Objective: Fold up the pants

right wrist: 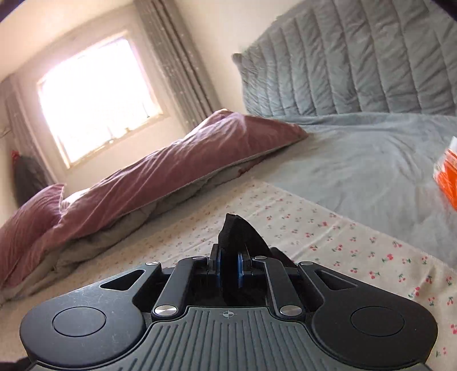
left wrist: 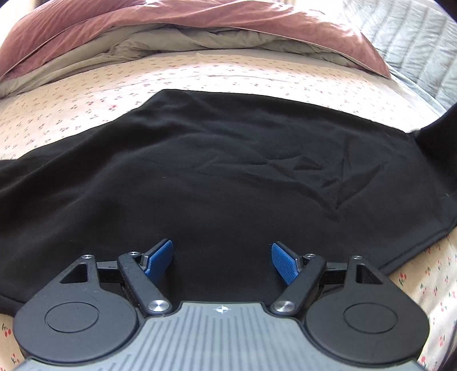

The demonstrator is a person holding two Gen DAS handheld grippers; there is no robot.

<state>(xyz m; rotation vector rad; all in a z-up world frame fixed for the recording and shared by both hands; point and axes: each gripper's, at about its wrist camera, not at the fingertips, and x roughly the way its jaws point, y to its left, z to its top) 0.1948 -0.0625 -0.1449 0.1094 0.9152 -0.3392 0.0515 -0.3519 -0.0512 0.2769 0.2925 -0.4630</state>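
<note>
Directly ahead of the left gripper [left wrist: 222, 258], black pants [left wrist: 217, 171] lie spread nearly flat across a cherry-print sheet [left wrist: 85, 94] on a bed. Its two blue pads [left wrist: 161, 256] stand wide apart with nothing between them, angled down over the near part of the cloth, whether just above it or resting on it cannot be told. Held this way, it looks ready to pin or pinch the fabric so the flat layer does not slide.

Beyond the pants, a pink duvet [left wrist: 200, 20] with a grey underside is bunched up, leaving the sheet free as a folding surface. To the far right of the left gripper, the black cloth rises off the bed at the picture's edge.

Between the tips of the right gripper [right wrist: 228, 268], a thick fold of the same black fabric [right wrist: 237, 234] is clamped, the jaws nearly closed on it, and a peak of cloth sticks up past them. This gripper points out across the bed toward a bright window [right wrist: 97, 97] and grey quilted bedding [right wrist: 357, 62], so it probably holds one edge raised to carry it over the flat part. An orange object [right wrist: 448, 177] sits at its far right, blurred.
</note>
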